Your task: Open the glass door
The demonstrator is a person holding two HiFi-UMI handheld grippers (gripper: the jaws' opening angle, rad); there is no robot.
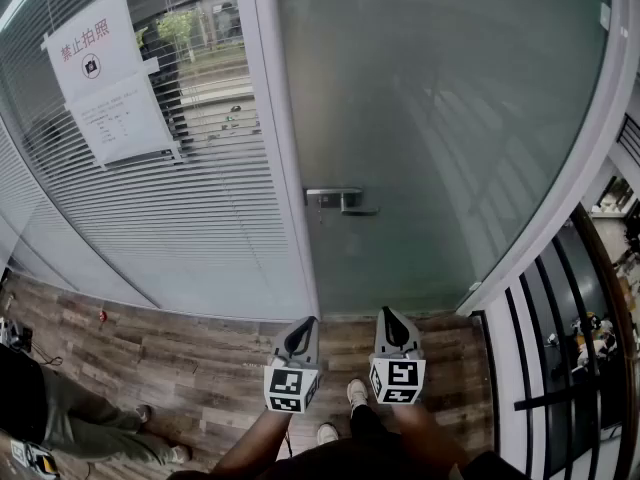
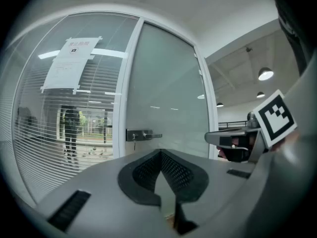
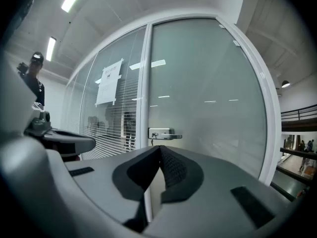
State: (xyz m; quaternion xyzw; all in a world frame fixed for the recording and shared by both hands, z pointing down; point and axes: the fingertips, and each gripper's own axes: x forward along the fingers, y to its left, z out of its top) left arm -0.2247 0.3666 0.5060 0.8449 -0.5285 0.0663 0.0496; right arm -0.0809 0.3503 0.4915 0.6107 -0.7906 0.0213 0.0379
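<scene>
Work on the glass door [image 1: 440, 118] has not started. It looks shut and fills the upper right of the head view. Its metal handle [image 1: 345, 201] sits near the middle, and nothing touches it. Both tools are low at the bottom middle, well apart from the handle. The left gripper [image 1: 301, 330] has its fingers pressed together on nothing, and so does the right gripper [image 1: 389, 320]. All is left to do: reach the handle, push it down, move the door. Nothing stands between them. A paper sign [image 1: 105, 78] hangs on the window [image 1: 200, 218] at upper left. A person [image 1: 70, 418] stands at lower left, off to the side. A black railing [image 1: 550, 358] runs at lower right. Something small under the handle may be a key.
</scene>
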